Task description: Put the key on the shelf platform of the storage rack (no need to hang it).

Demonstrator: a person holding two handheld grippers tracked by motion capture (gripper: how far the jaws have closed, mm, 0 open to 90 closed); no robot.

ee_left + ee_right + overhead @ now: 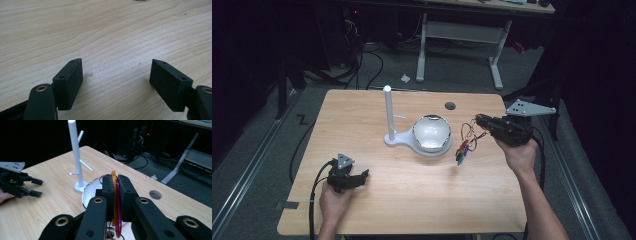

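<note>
A white peg stand [388,112] [76,157] rises from a base that also carries a shiny round bowl [432,132] [91,192] at the middle of the wooden table [377,205]. To the right of the bowl and lifted off the table, my right gripper [477,120] [116,186] is shut on a bunch of wire rings with coloured tags [466,142]. An orange tag [113,173] and a magenta tag [118,220] are pinched between its jaws. My left gripper [362,176] [116,75] [35,187] rests low on the table at the front left, open, with bare wood between its jaws.
A round cable hole [450,106] [155,194] lies in the table behind the bowl. Beyond the far edge stands another desk with white legs [497,65], and cables [372,60] run over the floor.
</note>
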